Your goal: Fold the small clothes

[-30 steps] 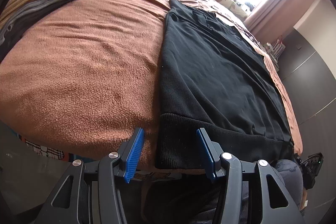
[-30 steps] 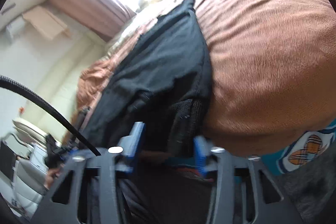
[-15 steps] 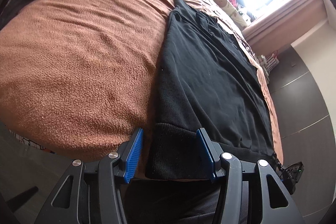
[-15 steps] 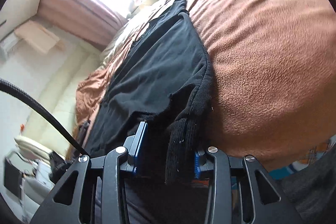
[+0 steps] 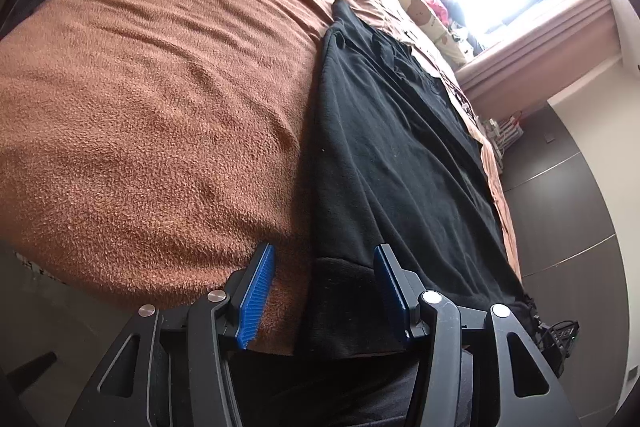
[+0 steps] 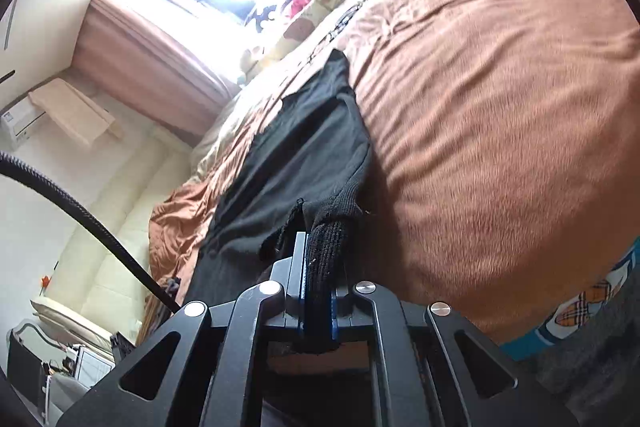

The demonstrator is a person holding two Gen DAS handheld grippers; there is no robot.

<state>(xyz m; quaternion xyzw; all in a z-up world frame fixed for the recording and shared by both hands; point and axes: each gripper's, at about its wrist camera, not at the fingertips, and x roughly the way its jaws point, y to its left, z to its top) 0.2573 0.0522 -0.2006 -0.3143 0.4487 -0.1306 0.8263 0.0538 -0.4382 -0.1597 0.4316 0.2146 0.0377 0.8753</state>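
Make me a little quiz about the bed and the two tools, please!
1. True or false: the right tool is shut on the ribbed hem of the black sweater.
2. Fill in the missing word: the left tool is ____, with the sweater's hem corner between its blue pads.
3. What does the sweater lie on? A) a white sheet B) a brown fleece blanket C) a wooden floor

Key: 1 true; 2 open; 3 B
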